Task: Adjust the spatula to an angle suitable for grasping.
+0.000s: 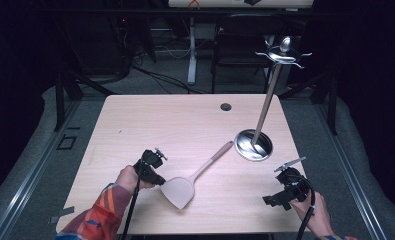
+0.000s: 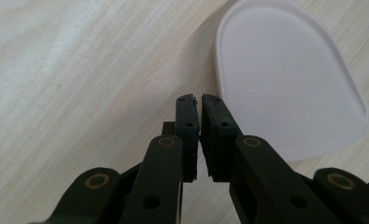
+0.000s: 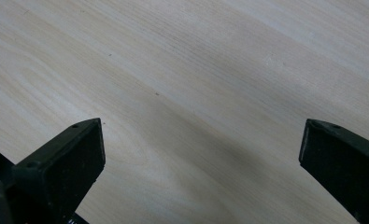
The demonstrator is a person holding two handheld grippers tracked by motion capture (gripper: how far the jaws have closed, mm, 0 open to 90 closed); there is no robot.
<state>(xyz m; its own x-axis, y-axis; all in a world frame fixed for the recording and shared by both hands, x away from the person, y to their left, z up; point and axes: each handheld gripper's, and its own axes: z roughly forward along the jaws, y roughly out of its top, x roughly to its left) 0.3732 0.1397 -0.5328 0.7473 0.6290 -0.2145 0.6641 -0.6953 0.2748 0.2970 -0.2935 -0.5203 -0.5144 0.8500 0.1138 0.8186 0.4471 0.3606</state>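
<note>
A pale pink spatula (image 1: 187,182) lies flat on the wooden table (image 1: 185,120), blade toward me, handle pointing up and right to the rack's base. My left gripper (image 1: 161,182) sits just left of the blade; in the left gripper view its jaws are shut (image 2: 200,100) with nothing between them, and the spatula blade (image 2: 285,79) lies just to their right. My right gripper (image 1: 274,201) rests low at the front right of the table, its jaws spread wide (image 3: 201,140) over bare wood.
A metal utensil rack (image 1: 265,110) stands on a round shiny base (image 1: 253,145) at the right, with hooks on top (image 1: 283,54). A cable hole (image 1: 226,106) sits at the table's far edge. A chair and desk legs stand beyond the table.
</note>
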